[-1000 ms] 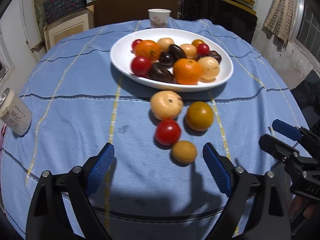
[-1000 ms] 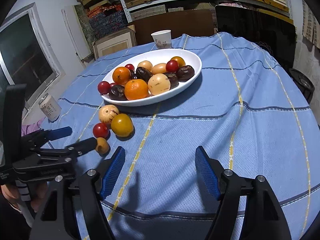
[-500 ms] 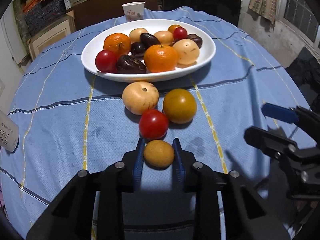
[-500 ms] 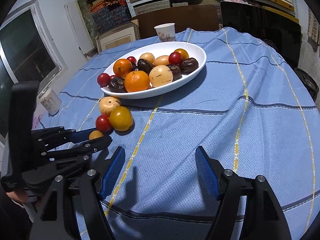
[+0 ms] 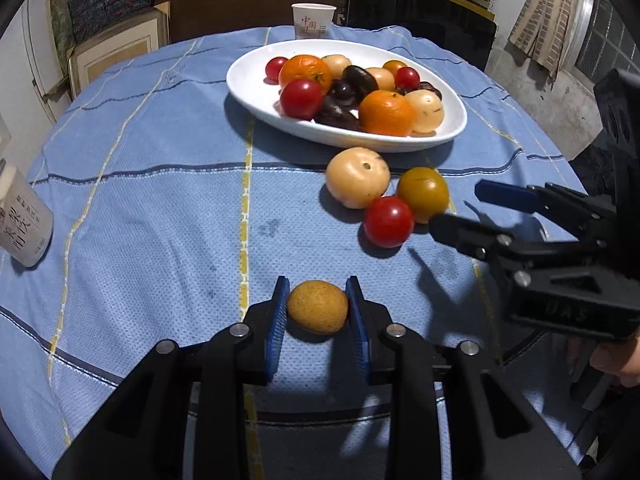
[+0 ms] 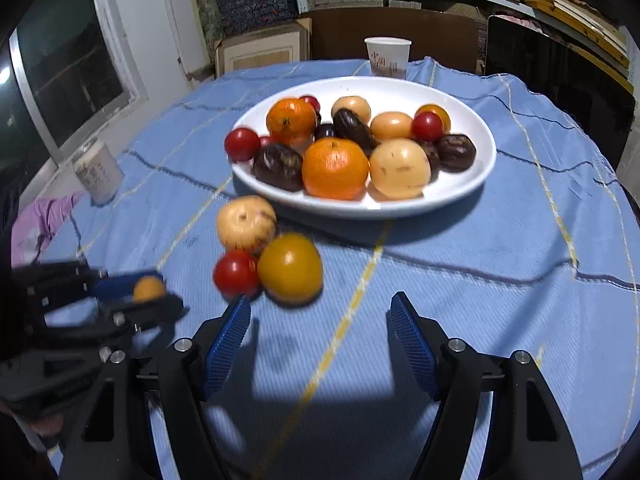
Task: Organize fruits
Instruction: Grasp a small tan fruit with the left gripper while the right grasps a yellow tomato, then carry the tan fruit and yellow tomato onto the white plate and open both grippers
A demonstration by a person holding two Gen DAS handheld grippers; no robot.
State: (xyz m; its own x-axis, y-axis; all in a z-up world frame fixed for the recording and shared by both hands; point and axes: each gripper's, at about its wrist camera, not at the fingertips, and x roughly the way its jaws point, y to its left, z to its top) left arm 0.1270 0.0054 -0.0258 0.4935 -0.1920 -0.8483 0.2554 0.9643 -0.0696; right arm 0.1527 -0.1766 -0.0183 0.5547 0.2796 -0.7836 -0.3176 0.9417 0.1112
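Observation:
My left gripper (image 5: 318,300) is shut on a small yellow-brown fruit (image 5: 317,306), held just above the blue cloth; the right wrist view shows that fruit (image 6: 148,289) between the left gripper's blue pads at the left edge. Three fruits lie loose on the cloth before the plate: a pale yellow one (image 5: 357,178), an amber one (image 5: 422,194) and a red tomato (image 5: 388,221). The white oval plate (image 5: 248,80) holds oranges, tomatoes, dark and pale fruits. My right gripper (image 6: 320,318) is open and empty, its tips close behind the amber fruit (image 6: 290,268) and tomato (image 6: 236,274).
A paper cup (image 5: 313,21) stands behind the plate. A white can (image 5: 22,224) sits near the table's left edge. A dark chair back (image 5: 420,16) and shelves with boxes lie beyond the round table. A pink cloth (image 6: 38,226) shows at the left.
My left gripper shut on the small yellow-brown fruit and carried it left, away from the three loose fruits. My right gripper moved in toward the amber fruit and tomato, still open.

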